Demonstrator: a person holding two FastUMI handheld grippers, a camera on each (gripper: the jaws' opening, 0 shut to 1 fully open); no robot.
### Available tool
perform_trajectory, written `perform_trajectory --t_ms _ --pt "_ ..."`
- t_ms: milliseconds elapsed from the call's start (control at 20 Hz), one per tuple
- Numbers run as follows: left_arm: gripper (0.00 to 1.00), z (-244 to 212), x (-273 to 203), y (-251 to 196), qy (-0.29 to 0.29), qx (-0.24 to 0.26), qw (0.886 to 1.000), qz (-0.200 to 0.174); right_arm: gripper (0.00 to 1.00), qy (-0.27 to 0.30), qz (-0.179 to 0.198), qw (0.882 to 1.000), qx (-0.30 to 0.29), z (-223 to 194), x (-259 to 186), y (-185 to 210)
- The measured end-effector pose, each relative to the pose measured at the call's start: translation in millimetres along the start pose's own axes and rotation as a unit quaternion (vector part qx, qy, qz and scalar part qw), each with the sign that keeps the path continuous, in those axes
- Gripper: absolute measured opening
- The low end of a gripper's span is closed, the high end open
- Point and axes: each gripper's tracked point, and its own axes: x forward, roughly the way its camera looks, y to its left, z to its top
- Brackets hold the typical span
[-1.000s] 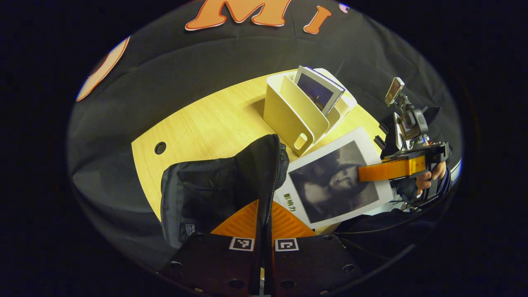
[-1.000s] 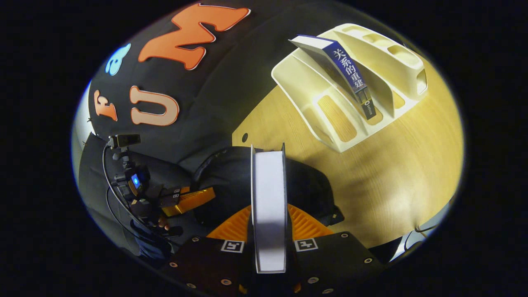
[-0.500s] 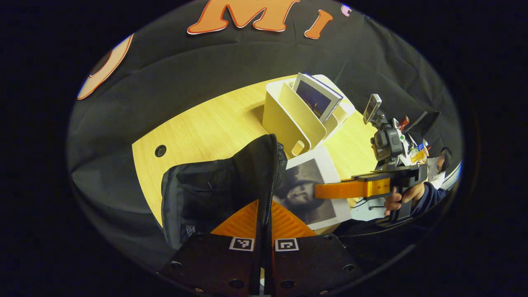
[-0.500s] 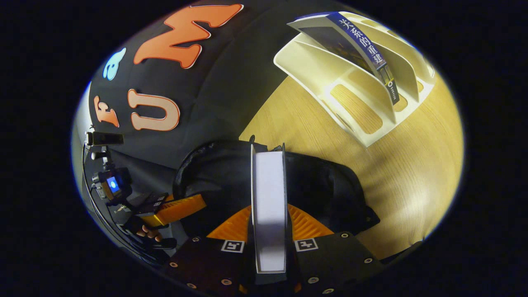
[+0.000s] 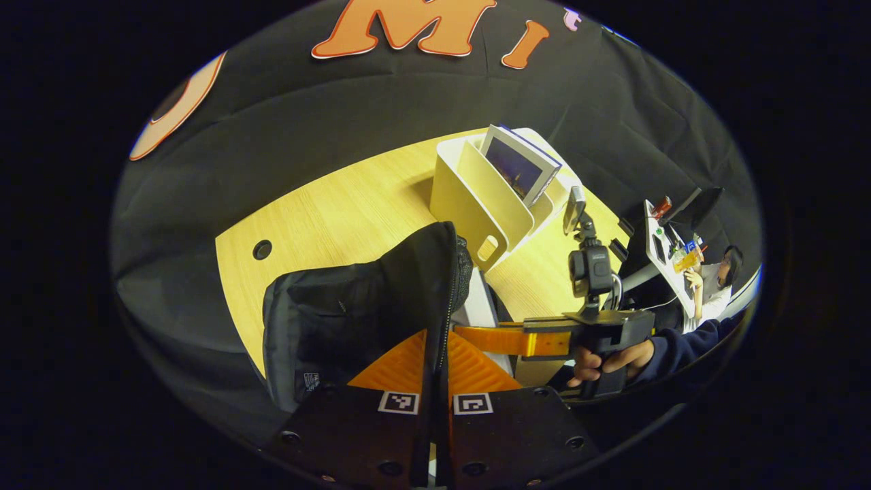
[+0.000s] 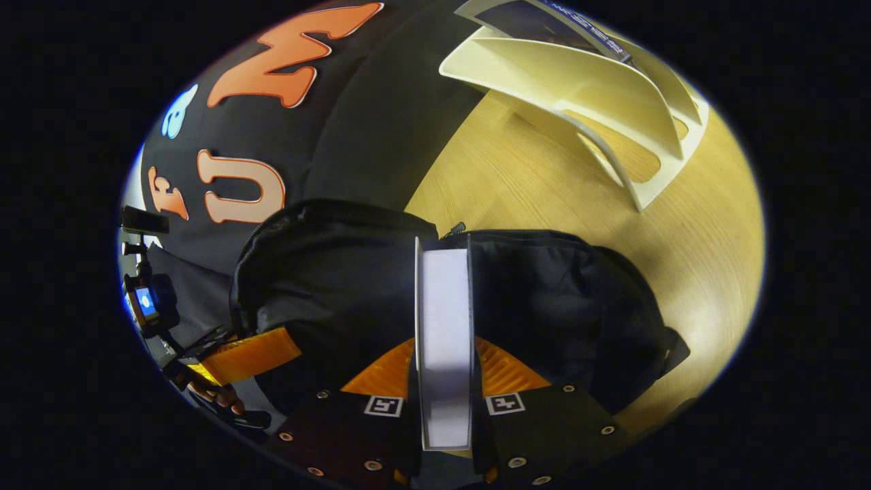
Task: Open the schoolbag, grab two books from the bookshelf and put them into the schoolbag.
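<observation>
The black schoolbag [image 5: 340, 320] stands on the wooden table [image 5: 340, 211]. My left gripper [image 5: 435, 350] is shut on its raised zipper edge and holds the opening apart. My right gripper [image 6: 444, 354] is shut on a thick book [image 6: 444, 320], seen by its white page edge, whose far end reaches into the schoolbag [image 6: 340, 272]. In the left gripper view the right gripper [image 5: 507, 339] sits just beside the bag, and a white sliver of that book [image 5: 480, 306] shows behind the flap. A second book [image 5: 518, 163] leans in the cream bookshelf [image 5: 476, 197].
The bookshelf [image 6: 612, 88] stands behind the bag toward the table's far side. A round cable hole [image 5: 262, 250] is in the table to the left. A hand [image 5: 605, 361] holds the right gripper. A person sits at a desk [image 5: 670, 238] far right.
The right gripper has carried the book leftward and down to the bag; its cover, plainly seen before, is now hidden behind the flap. The left gripper has kept its hold.
</observation>
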Motion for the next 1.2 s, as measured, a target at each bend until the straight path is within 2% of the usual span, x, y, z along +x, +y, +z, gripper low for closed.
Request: perform_trajectory --t_ms 150,250,300,350,450,500,600,800,1200 --pt "0.04 1 1 0 -0.003 -0.006 1.000 -0.001 0.32 0.028 -0.014 0.999 -0.007 -11 3 -2" --pt "0.04 0 0 0 -0.004 -0.009 1.000 0.001 0.39 0.038 -0.050 0.997 -0.035 -11 -1 -10" --pt "0.05 0 1 0 -0.005 -0.011 1.000 0.001 0.46 0.045 -0.063 0.996 -0.049 -17 -1 -17" --pt "0.05 0 0 -1 -0.004 -0.013 1.000 0.002 0.68 0.054 -0.075 0.994 -0.062 -19 -5 -20" --pt "0.05 0 1 1 -0.005 -0.013 1.000 0.008 0.56 0.070 -0.105 0.987 -0.097 -20 -13 -33" --pt "0.05 -1 1 1 -0.006 -0.013 1.000 0.012 0.83 0.077 -0.118 0.983 -0.115 -21 -19 -39" --pt "0.05 -3 3 0 -0.005 -0.016 1.000 0.016 0.93 0.085 -0.129 0.978 -0.140 -19 -32 -42" --pt "0.04 -4 5 -1 -0.008 -0.028 0.999 0.026 0.98 0.077 -0.150 0.969 -0.179 8 -63 -48" --pt "0.04 -4 8 -1 -0.009 -0.049 0.998 0.037 0.98 0.055 -0.200 0.948 -0.241 80 -127 -54"
